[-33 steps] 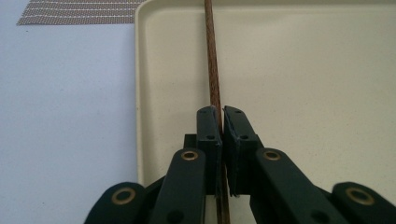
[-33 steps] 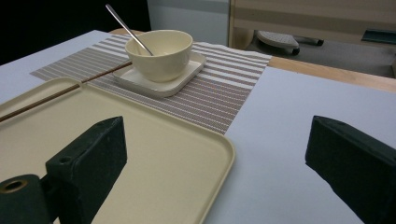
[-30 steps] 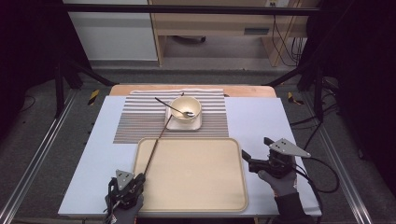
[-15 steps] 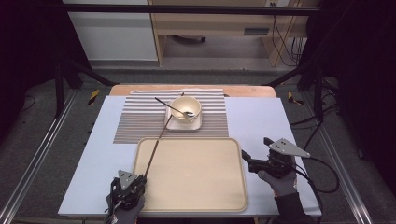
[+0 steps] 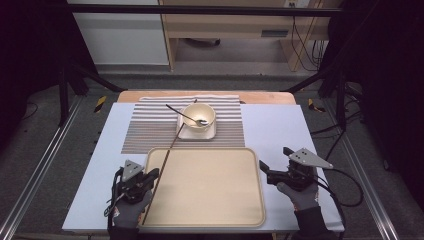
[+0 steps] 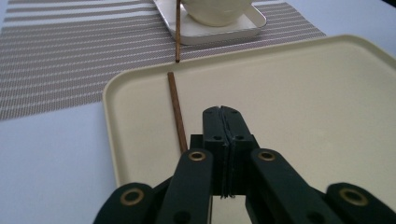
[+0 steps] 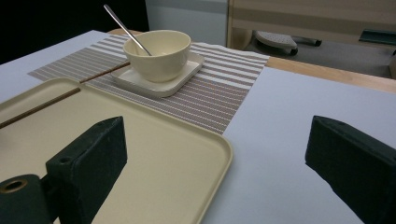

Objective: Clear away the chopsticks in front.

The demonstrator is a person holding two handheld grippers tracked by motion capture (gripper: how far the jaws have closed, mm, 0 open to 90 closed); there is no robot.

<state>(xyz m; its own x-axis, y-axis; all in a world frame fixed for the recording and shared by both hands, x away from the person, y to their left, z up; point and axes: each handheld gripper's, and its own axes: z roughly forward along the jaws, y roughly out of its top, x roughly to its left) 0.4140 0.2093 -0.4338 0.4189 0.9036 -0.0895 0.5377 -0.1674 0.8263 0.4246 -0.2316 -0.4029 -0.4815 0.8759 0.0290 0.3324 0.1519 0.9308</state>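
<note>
A cream tray [image 5: 240, 210] lies at the near middle of the table. A thin brown stick [image 5: 155, 187] runs along its left side; a shorter stretch [image 6: 177, 32] continues in line over the striped mat [image 5: 145, 132] to the square plate [image 5: 212, 134]. On that plate stands a cream bowl [image 5: 200, 114] with a spoon [image 7: 126, 32] in it. My left gripper [image 5: 154, 173] hovers over the tray's left rim, just beside the stick. Its jaws [image 6: 222, 116] have just closed together, shut with nothing between them. My right gripper [image 5: 275, 161] stands wide open at the tray's right rim.
The light blue tabletop [image 5: 280, 130] has free room to the right of the mat. Past the table's far edge stands a wooden bench [image 5: 225, 30]. Dark stand legs [image 5: 75, 75] flank the table on both sides.
My left gripper has lifted and moved away from the near edge, toward the tray's left rim. The right gripper, tray, bowl and sticks have stayed where they were.
</note>
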